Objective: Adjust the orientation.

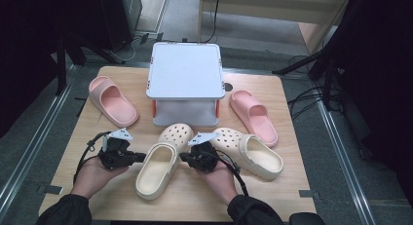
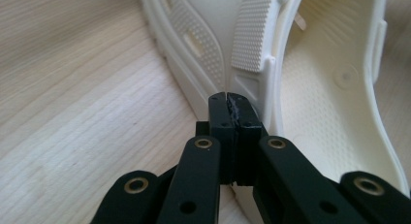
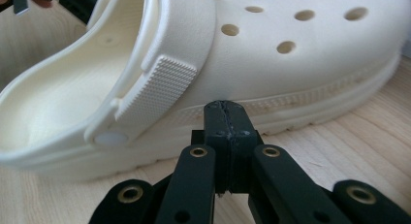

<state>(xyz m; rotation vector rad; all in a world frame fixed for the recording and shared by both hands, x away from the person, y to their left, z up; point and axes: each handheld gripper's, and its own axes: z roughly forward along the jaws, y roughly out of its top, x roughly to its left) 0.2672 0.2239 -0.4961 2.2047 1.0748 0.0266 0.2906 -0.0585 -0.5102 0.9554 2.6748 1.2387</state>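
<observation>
A cream clog (image 1: 158, 169) lies at the front middle of the table, toe pointing away from me. My left gripper (image 1: 141, 157) comes at it from the left with its jaws shut and nothing between them. In the left gripper view its tips (image 2: 227, 99) sit right at the clog's (image 2: 203, 40) side, by the heel strap's pivot. My right gripper (image 1: 183, 157) is on the clog's other side, also shut and empty. In the right gripper view its tips (image 3: 225, 107) are close against the sole edge of the clog (image 3: 291, 73), below the ribbed strap.
A second cream clog (image 1: 253, 154) lies just right of my right hand. A white two-level stand (image 1: 185, 69) occupies the back middle. One pink slipper (image 1: 112, 101) lies at its left, another (image 1: 253, 115) at its right. Bare wood (image 1: 195, 200) runs along the front edge.
</observation>
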